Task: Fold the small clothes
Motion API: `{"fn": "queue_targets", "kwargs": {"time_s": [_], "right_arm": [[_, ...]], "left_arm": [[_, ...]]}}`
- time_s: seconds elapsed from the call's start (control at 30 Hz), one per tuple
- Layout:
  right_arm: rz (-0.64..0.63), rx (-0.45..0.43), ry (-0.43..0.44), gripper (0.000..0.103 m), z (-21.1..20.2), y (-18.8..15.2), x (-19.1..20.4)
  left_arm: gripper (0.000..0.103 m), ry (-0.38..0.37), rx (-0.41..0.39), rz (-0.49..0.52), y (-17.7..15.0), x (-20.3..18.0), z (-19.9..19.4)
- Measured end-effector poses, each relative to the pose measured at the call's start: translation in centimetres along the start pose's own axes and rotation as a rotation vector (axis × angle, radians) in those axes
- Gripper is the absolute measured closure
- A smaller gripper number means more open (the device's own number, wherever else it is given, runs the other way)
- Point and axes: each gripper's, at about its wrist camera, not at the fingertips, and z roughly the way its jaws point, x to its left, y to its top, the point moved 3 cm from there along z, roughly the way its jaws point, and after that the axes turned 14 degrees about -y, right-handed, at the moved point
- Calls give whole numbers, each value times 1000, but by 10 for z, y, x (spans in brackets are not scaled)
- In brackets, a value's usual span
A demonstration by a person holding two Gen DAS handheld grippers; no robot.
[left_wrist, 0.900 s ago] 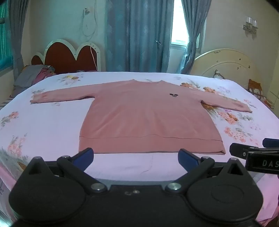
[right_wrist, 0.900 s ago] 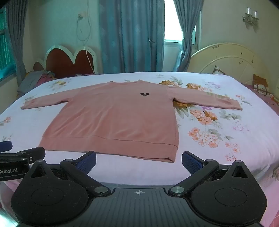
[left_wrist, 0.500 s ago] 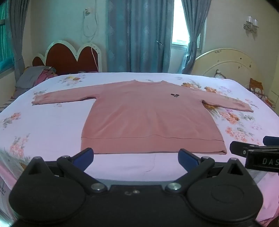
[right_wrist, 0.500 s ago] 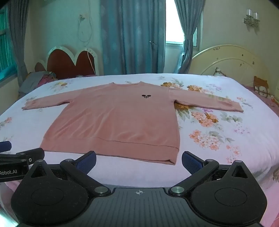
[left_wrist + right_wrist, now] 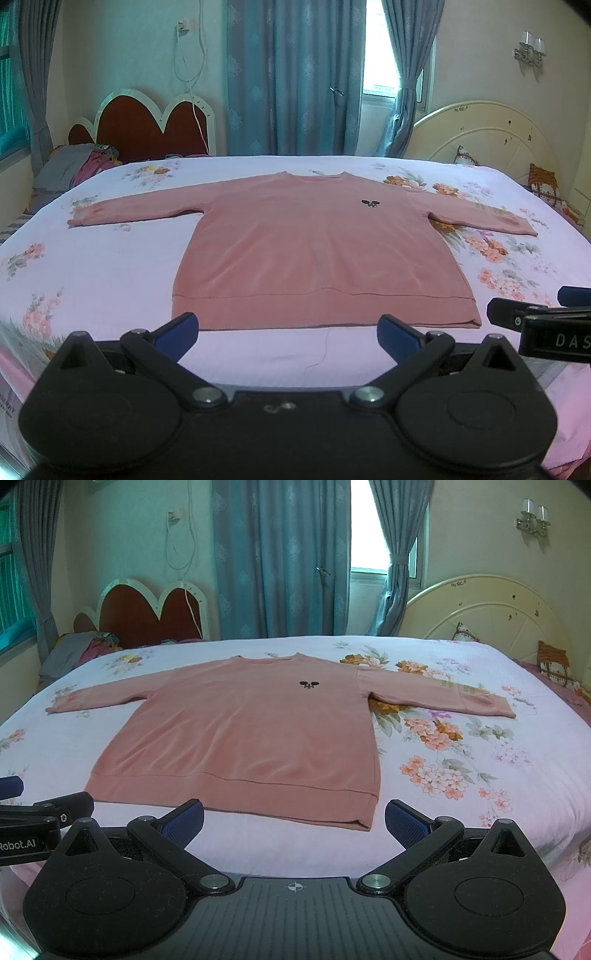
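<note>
The pink sweater (image 5: 317,254) lies flat in the middle of the bed (image 5: 92,280), both sleeves spread out, so no fold is made yet. The left gripper (image 5: 288,328) and right gripper (image 5: 293,818) wait near its hem, both wide open and empty

The bed (image 5: 110,280) has a white sheet with flowers. Behind it hang blue curtains (image 5: 295,74) at a bright window (image 5: 380,48), on cream walls (image 5: 122,48). A red headboard (image 5: 147,125) stands left, a cream headboard (image 5: 491,136) right, a wall lamp (image 5: 530,50) above.
</note>
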Motion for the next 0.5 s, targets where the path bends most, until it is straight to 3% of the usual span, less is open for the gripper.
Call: {"fn": "queue_targets", "kwargs": {"time_s": [0.5], "right_arm": [[3,2,1,0,1,0,-2]], "left_arm": [[0,7,5,9,0,-3,-1]]}}
